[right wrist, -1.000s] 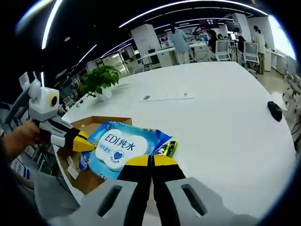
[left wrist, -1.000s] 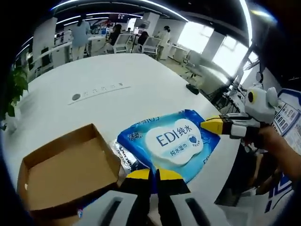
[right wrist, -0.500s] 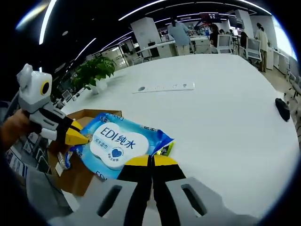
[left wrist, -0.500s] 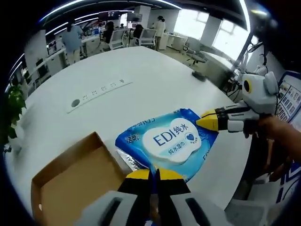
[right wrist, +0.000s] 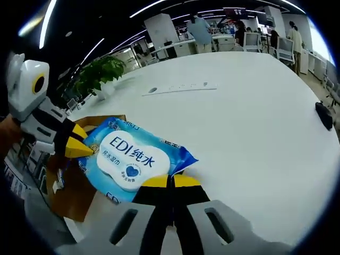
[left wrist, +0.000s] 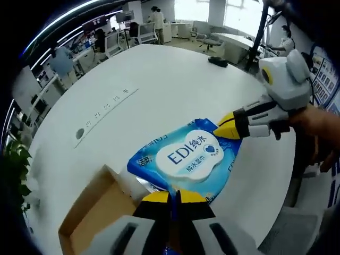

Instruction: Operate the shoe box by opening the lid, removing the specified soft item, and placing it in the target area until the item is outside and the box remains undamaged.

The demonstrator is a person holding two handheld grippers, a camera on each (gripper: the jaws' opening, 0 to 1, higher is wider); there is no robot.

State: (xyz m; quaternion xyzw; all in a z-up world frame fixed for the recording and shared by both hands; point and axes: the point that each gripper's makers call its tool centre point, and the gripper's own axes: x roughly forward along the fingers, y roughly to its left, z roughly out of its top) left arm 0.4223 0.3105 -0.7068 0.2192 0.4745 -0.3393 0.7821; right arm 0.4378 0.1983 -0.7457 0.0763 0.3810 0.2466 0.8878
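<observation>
**Left gripper view and right gripper view: wet-wipe pack held at both ends over table edge**

Left gripper view. Item 1: left gripper (left wrist: pixel 171 196), yellow-tipped jaws closed together on the near edge of the wipes pack (left wrist: pixel 186 156). Pack is blue, soft, with a white cloud-shaped label reading "EDI" plus Chinese characters and a small blue heart. Item 2: right gripper (left wrist: pixel 226 127), entering from the right, yellow tips pinching the far corner of the pack; white housing behind it, held by a hand (left wrist: pixel 313 135). Item 3: shoe box (left wrist: pixel 98 212), brown cardboard, open, interior visible, lying below and left of the pack; pack is outside the box, just beside its corner. A crinkled silvery packet edge (left wrist: pixel 139 183) shows between box and pack. Item 4: white table (left wrist: pixel 159 79), large and rounded, with a long power strip (left wrist: pixel 106 106) set in its surface and a small dark object (left wrist: pixel 218 61) near the far edge. Office desks, chairs and standing people beyond.

Right gripper view. Right gripper (right wrist: pixel 170 181) clamped on the pack's (right wrist: pixel 133 156) near corner; left gripper (right wrist: pixel 79 149) gripping the opposite end from the left. Shoe box (right wrist: pixel 69 188) sits under and behind the pack's left part. A potted plant (right wrist: pixel 101 71) stands at the table's (right wrist: pixel 255 122) far left; dark object (right wrist: pixel 324 114) at the right edge
</observation>
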